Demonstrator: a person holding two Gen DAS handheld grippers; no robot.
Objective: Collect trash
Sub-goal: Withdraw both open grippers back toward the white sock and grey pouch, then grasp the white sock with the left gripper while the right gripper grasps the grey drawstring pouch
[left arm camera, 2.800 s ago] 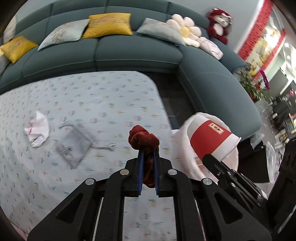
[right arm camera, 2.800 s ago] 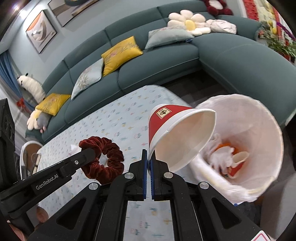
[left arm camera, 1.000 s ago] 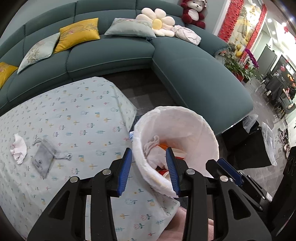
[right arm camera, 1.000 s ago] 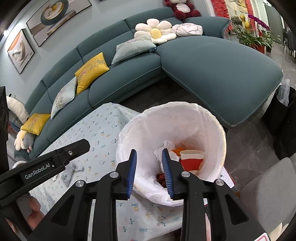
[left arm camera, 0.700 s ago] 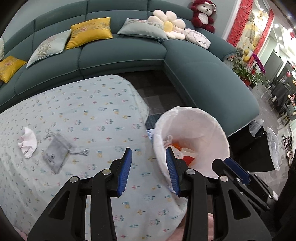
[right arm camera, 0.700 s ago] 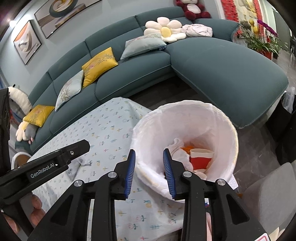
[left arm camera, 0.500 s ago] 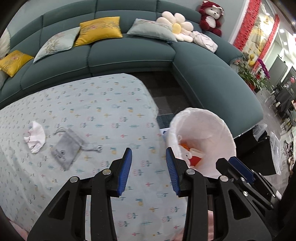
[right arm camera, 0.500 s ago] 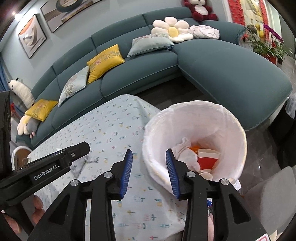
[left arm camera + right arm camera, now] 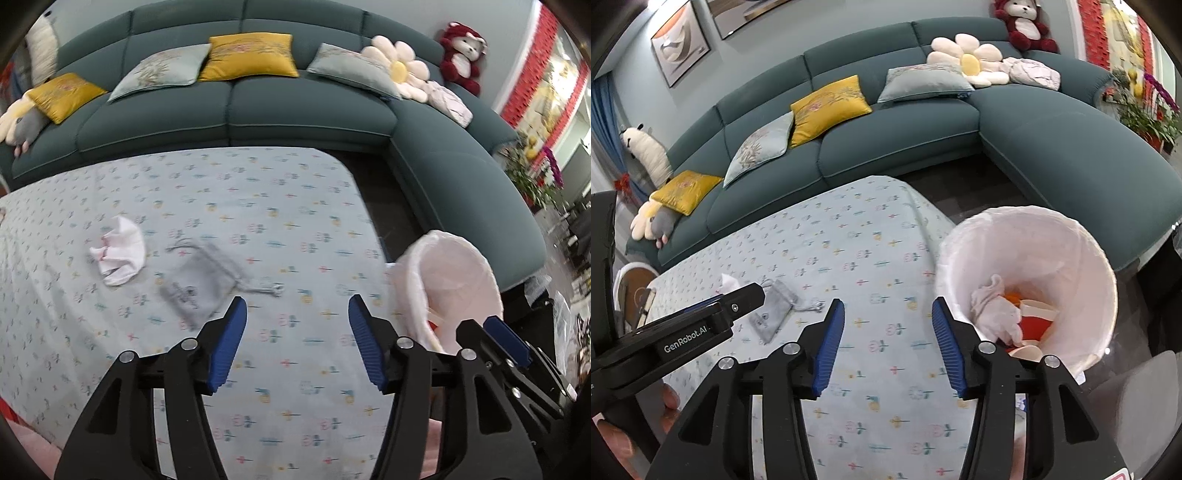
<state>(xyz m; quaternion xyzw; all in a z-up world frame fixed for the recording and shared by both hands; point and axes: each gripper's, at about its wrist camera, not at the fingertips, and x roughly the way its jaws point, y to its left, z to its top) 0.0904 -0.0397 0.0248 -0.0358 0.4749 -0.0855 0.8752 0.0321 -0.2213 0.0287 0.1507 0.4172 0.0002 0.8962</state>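
Note:
A white-lined trash bin stands off the table's right edge; it holds a red paper cup, white tissue and other scraps. It also shows in the left wrist view. On the patterned tablecloth lie a crumpled white tissue and a grey drawstring pouch, also seen in the right wrist view. My left gripper is open and empty above the cloth. My right gripper is open and empty, just left of the bin.
A teal corner sofa with yellow and grey cushions, a flower pillow and a red plush bear wraps behind and to the right of the table. Dark floor lies between table and sofa. A round stool stands at far left.
Both grippers have let go of the scrunchie and the cup, which now lie in the bin. Both have swung left, away from the bin toward the table, and their jaws have opened wider.

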